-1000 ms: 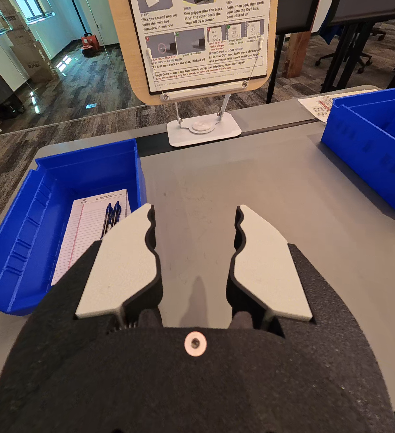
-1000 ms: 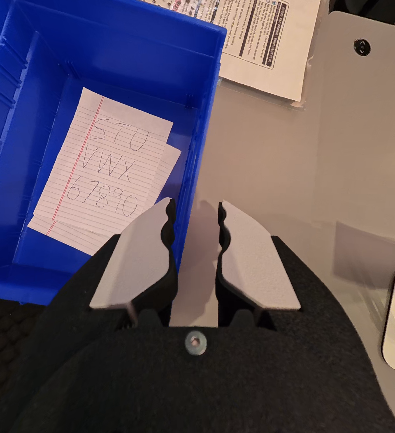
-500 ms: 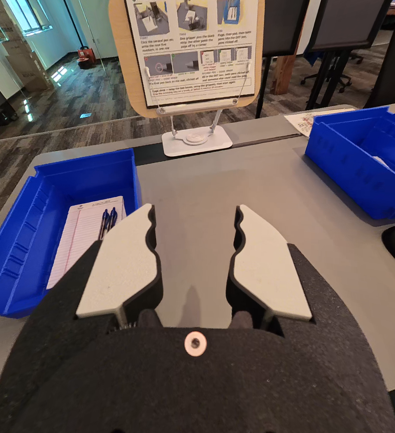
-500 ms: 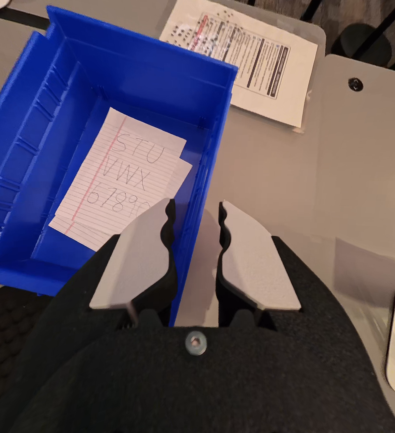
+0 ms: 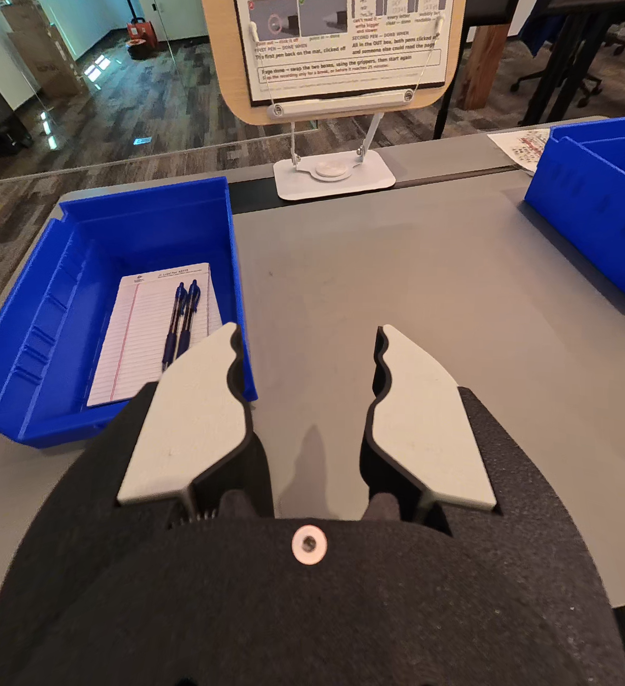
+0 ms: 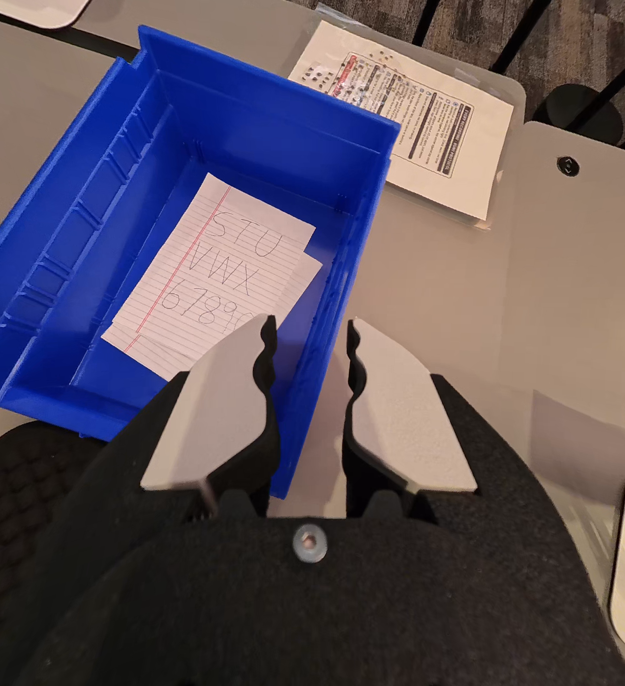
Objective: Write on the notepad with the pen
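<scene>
The left tongs (image 5: 307, 328) are held open above the grey bench (image 5: 396, 282), with nothing between the jaws. Just to their left, a blue bin (image 5: 25, 334) is seen on the bench; a lined notepad (image 5: 136, 334) lies flat on its floor, and two blue pens (image 5: 182, 323) rest side by side on the pad. Straight ahead, at the far edge, a document stand (image 5: 335, 174) with a printed sheet is placed. Far to the right, a corner of a second blue bin (image 5: 600, 222) is visible.

The right tongs (image 6: 311, 323) are parted as well, empty, and are poised over the right wall of that second blue bin (image 6: 62, 241). Inside it, ahead and to the left, loose lined sheets (image 6: 229, 267) bearing handwriting are stacked. Beyond the bin, ahead and to the right, a printed sheet in a clear sleeve (image 6: 433, 122) lies on the bench.
</scene>
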Demonstrator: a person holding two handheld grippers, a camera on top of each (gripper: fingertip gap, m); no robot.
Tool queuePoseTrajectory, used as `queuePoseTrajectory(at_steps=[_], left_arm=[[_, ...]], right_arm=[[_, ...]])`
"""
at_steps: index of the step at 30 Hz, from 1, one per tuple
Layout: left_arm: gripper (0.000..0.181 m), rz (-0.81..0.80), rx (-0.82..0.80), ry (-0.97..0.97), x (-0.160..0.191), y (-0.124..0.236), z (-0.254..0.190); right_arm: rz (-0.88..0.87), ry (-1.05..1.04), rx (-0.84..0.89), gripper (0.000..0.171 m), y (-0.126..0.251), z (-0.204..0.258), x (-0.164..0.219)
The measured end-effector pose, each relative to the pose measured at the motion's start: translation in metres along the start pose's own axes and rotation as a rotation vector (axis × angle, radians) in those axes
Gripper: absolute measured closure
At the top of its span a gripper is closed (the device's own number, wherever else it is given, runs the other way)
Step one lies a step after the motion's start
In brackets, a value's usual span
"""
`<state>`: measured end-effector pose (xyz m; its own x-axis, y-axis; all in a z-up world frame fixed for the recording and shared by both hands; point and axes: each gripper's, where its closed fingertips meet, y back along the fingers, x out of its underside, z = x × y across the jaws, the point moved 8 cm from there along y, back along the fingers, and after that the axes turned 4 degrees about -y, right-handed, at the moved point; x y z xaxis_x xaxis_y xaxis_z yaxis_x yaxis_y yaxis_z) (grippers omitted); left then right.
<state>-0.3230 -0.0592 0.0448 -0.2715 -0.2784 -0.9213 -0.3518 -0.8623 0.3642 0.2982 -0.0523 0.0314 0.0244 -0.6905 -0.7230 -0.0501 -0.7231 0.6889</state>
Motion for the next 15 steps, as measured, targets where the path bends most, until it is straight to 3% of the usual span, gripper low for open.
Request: queuePoseTrajectory(at_steps=[15], left_arm=[[0.094,-0.036,-0.033,-0.011,-0.002,0.0,0.006]], right_arm=[[0.028,0.03,0.025,0.128,0.002,0.019,0.003]])
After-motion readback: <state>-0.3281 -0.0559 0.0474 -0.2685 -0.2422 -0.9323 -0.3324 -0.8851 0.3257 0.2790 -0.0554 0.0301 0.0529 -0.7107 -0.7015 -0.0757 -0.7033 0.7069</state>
